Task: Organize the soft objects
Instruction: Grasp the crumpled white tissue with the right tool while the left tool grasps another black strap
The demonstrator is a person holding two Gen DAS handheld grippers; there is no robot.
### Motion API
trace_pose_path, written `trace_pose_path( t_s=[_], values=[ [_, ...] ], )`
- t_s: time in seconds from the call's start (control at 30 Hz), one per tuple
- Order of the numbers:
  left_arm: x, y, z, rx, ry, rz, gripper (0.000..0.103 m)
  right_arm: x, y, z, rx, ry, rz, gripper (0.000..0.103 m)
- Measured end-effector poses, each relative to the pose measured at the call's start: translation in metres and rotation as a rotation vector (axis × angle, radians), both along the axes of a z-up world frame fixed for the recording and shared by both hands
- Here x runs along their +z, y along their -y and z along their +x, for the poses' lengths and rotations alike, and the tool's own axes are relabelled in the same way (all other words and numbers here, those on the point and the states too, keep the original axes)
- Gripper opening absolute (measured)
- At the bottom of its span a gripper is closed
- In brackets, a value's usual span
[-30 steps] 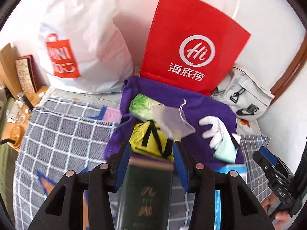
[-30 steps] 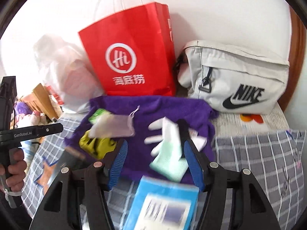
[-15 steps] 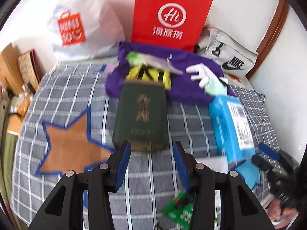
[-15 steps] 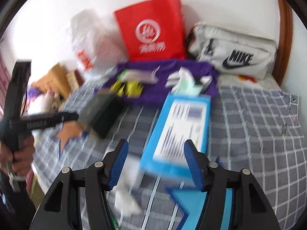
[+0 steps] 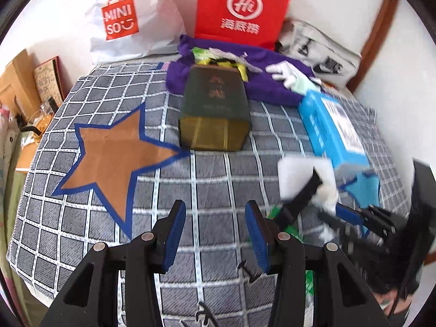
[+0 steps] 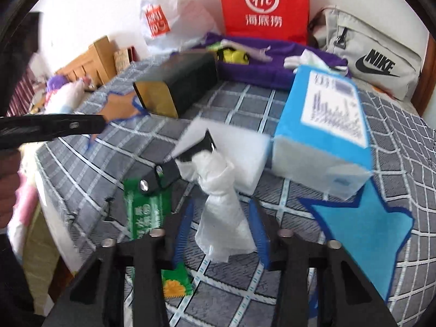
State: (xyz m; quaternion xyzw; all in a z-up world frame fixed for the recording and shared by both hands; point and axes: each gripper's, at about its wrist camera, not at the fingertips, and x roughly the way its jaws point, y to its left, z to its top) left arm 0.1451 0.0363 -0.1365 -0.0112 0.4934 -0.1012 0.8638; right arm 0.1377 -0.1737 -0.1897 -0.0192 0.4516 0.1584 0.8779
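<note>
A bed (image 5: 81, 204) under a grey checked cover fills both views, its near and left edges dropping away; the widest open stretch is the near middle, around the brown star patch (image 5: 117, 152). Against the far wall stand three bags: one white plastic bag (image 5: 130, 19), one red paper bag (image 5: 242, 8) and one grey sling bag (image 6: 373, 54); what is in them cannot be seen. A purple cloth (image 5: 272, 90) lies before them with a white glove (image 5: 286, 75) and some yellow and green packets on it. Two boxes lie nearer: one dark green box (image 5: 215, 106) and one blue box (image 6: 324, 125). A white foam block (image 6: 239, 147) touches the blue box. One green sachet (image 6: 144, 212) lies flat near the bed's edge.

The left claw (image 5: 215, 234) stands narrowly apart over bare cover, holding nothing. The right claw (image 6: 222, 234) has just been closing, and a twisted white tissue wad (image 6: 220, 204) sits between its blue pads (image 6: 259, 234), pinched.
</note>
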Motion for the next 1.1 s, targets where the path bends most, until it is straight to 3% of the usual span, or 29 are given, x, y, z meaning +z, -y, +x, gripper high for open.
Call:
trace_pose_path(
  t_s=[0.03,0.43,0.67,0.8,0.9,0.97,1.03,1.1],
  values=[
    [-0.002,0.002,-0.003,-0.014,0.003,0.009,0.043,-0.005,-0.001,0.001,-0.004,-0.01,-0.001,0.009],
    [-0.019,0.065,-0.01,-0.187,-0.014,0.048,0.043,0.013,0.05,-0.036,-0.077,0.087,0.083,0.009],
    [-0.024,0.102,-0.002,-0.28,-0.003,0.124,0.043,0.003,0.098,-0.044,-0.199,0.064,0.115,0.009],
    [-0.034,0.118,-0.002,-0.34,0.004,0.227,0.043,-0.008,0.113,-0.044,-0.248,0.05,0.108,0.009],
    [-0.041,0.123,0.001,-0.325,0.014,0.266,0.043,-0.011,0.119,-0.044,-0.257,0.05,0.117,0.009],
    [-0.045,0.122,0.004,-0.309,-0.002,0.247,0.042,-0.013,0.121,-0.042,-0.258,0.045,0.122,0.009],
    [-0.042,0.118,0.005,-0.287,0.006,0.217,0.028,-0.017,0.12,-0.039,-0.255,0.041,0.111,0.009],
    [-0.038,0.112,0.004,-0.275,0.005,0.195,0.026,-0.019,0.119,-0.038,-0.253,0.043,0.109,0.009]
  ],
)
